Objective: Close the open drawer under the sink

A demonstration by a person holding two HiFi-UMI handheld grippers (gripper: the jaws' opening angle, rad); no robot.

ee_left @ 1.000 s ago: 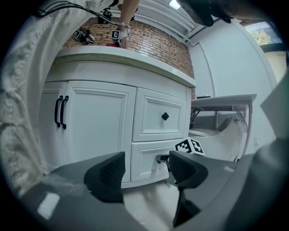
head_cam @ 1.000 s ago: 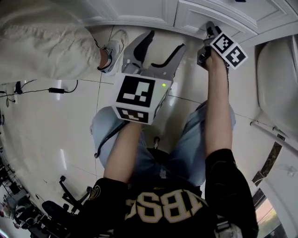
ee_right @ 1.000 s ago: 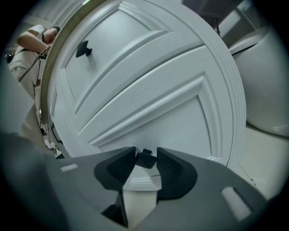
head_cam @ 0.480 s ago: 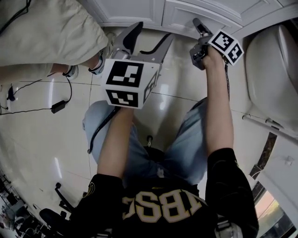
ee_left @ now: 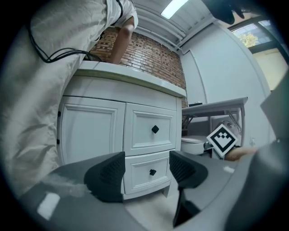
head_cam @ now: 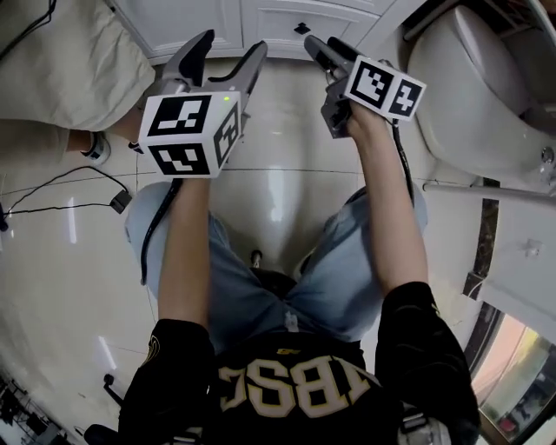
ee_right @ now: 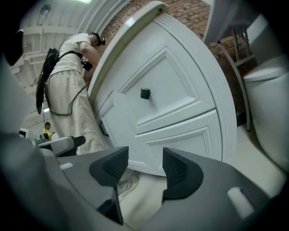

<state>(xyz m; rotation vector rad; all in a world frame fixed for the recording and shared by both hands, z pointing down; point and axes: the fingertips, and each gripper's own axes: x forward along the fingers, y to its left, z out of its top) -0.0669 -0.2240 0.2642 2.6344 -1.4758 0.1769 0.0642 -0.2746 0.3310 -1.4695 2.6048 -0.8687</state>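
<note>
The white vanity cabinet (head_cam: 261, 16) under the sink has two drawers, each with a black knob. In the left gripper view the upper drawer (ee_left: 151, 118) and lower drawer (ee_left: 144, 178) both look flush with the cabinet front. My right gripper (head_cam: 323, 50) hangs a short way in front of the cabinet, its jaws apart and closing with nothing between them (ee_right: 145, 169); the upper drawer's knob (ee_right: 145, 93) is above and beyond them. My left gripper (head_cam: 230, 48) is open and empty (ee_left: 145, 173), aimed at the lower drawer from further back.
A white toilet (head_cam: 486, 87) stands right of the cabinet, with a thin pipe (head_cam: 486, 187) beside it. A person in beige clothes (head_cam: 61, 69) stands at the counter on the left. Cables (head_cam: 52, 187) lie on the glossy tiled floor.
My right gripper has come away from the cabinet front, risen, and its jaws have gone from shut to apart. The left gripper has lifted slightly.
</note>
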